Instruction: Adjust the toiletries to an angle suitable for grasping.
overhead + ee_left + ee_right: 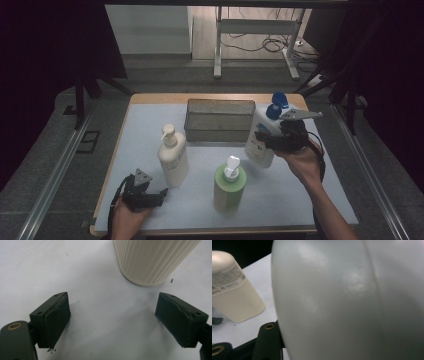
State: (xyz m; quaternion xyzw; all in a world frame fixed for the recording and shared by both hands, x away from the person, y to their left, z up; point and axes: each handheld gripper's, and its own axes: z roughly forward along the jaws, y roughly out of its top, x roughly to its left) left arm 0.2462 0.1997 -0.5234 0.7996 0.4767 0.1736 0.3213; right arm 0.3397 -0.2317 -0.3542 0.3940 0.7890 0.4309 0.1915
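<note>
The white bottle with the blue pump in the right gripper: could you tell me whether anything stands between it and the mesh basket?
Nothing visible does. The right gripper holds the white bottle tilted just right of the mesh basket. The cream bottle and green bottle stand nearer the person, off that path.

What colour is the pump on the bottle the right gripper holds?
Blue pump on the white bottle, clearest in the high view.
</note>
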